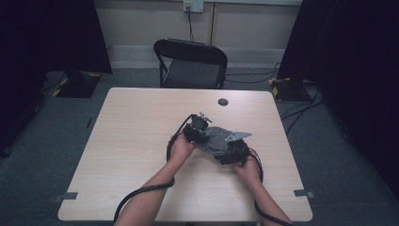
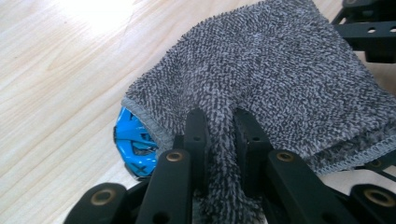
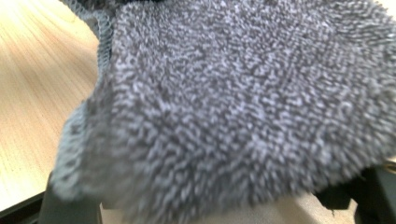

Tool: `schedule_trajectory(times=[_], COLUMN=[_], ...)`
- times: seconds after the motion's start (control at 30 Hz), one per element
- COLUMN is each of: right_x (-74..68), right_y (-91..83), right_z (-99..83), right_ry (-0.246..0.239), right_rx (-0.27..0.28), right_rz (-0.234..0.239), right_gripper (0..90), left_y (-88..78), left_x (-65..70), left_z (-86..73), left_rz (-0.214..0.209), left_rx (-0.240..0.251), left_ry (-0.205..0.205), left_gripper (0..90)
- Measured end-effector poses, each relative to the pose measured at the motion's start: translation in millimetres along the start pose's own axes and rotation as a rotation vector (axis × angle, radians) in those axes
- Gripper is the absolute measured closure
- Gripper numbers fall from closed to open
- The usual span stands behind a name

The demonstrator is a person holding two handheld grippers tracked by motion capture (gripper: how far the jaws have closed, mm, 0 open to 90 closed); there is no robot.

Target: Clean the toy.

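A grey terry cloth (image 1: 217, 140) lies bunched at the middle of the table between my two grippers. In the left gripper view my left gripper (image 2: 219, 116) is shut on a fold of the cloth (image 2: 280, 79). A blue lattice object (image 2: 135, 147) peeks out from under the cloth's hemmed edge beside the left jaw. From the right, my right gripper (image 1: 225, 148) meets the cloth. In the right gripper view the cloth (image 3: 233, 107) drapes over the jaws and hides them. Part of the right gripper (image 2: 369, 32) also appears at the top right of the left gripper view.
The light wooden table (image 1: 141, 141) has a small black round disc (image 1: 223, 101) near its far edge. A black folding chair (image 1: 190, 63) stands behind the table. Dark curtains hang at both sides. Cables trail from both grippers toward the near edge.
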State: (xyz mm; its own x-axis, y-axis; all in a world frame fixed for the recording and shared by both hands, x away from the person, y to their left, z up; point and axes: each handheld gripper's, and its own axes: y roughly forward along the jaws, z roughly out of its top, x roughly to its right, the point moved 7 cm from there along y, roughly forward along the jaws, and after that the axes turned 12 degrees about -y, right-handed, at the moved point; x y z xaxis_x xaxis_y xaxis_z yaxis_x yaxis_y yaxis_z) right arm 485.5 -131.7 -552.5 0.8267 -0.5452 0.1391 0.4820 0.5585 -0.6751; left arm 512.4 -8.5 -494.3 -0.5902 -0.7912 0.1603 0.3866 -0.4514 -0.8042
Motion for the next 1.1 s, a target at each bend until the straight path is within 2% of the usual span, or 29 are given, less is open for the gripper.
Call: schedule_trajectory(times=[0.2, 0.7, 1.1], right_x=[0.1, 0.1, 0.1], right_y=[0.0, 0.0, 0.0], right_z=[0.0, 0.0, 0.0], right_ry=[-0.001, -0.001, -0.001], right_rx=[0.000, 0.000, 0.000], right_rz=[0.000, 0.000, 0.000], right_gripper=[23.6, 23.6, 23.6], left_y=[-1.2, 0.2, 0.1], left_x=[-7.2, -27.7, -37.0], left_z=[0.6, -0.6, -0.1], left_rz=[0.016, 0.051, 0.077], left_rx=[-0.006, -0.018, -0.027], left_ry=[-0.002, -0.048, -0.052], left_gripper=[77.5, 77.5, 77.5])
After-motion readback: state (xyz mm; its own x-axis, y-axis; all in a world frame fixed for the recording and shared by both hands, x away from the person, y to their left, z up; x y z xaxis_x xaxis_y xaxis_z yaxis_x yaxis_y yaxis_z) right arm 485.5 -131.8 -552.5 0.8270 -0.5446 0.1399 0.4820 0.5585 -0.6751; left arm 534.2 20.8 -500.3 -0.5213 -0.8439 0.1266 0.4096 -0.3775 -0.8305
